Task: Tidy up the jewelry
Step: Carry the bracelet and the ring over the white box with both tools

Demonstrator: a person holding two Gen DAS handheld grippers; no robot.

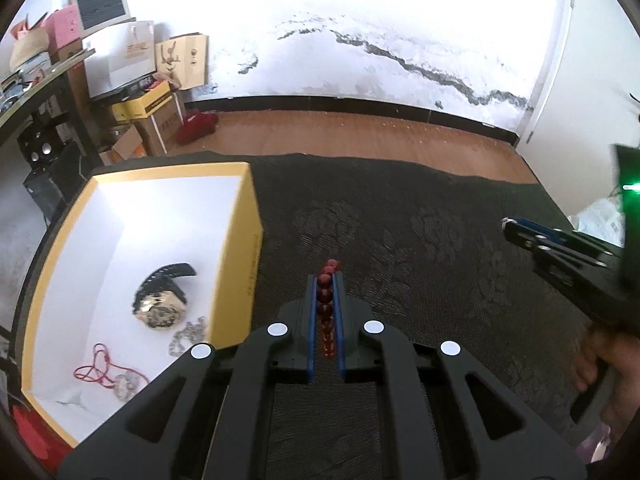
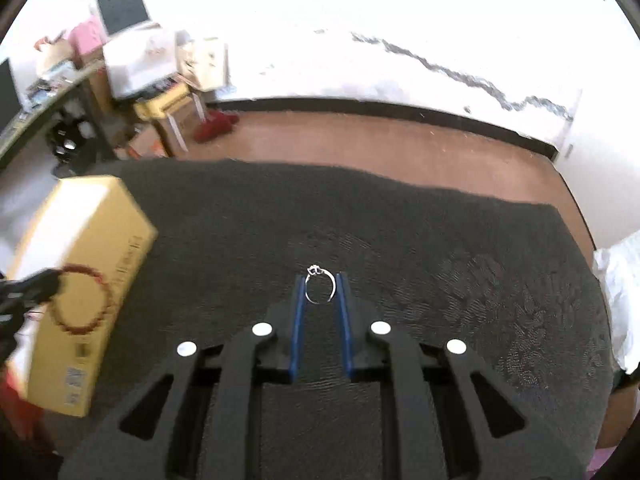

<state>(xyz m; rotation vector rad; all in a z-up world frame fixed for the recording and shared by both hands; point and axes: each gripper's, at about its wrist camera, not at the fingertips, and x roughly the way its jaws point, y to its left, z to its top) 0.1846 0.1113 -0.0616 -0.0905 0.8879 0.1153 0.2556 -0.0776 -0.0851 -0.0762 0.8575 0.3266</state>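
The left claw (image 1: 325,280) is closed on a bracelet of dark red round beads (image 1: 327,300), the string of beads pinched edge-on between its blue-lined fingers, with a few beads projecting past the tips. In the right wrist view the same bracelet (image 2: 82,300) hangs as an open loop from that claw (image 2: 48,284) in front of the box wall. The right claw (image 2: 320,288) is closed on a thin silver ring with a small stone setting (image 2: 320,289); the band stands upright between the fingertips, setting at the top, clear of the surface below. Both claws are above a desk covered with a dark grey floral-patterned cloth (image 1: 400,240). At the left of the cloth stands an open rectangular cardboard box, yellow outside and white inside (image 1: 244,240). On its floor lie a gold-faced wristwatch with a black strap (image 1: 162,300), a silver chain (image 1: 188,334) just beside it, and a thin red cord with a pale pendant (image 1: 104,372) nearer the front. The right claw (image 1: 516,232) shows at the right edge of the left wrist view, well apart from the box.
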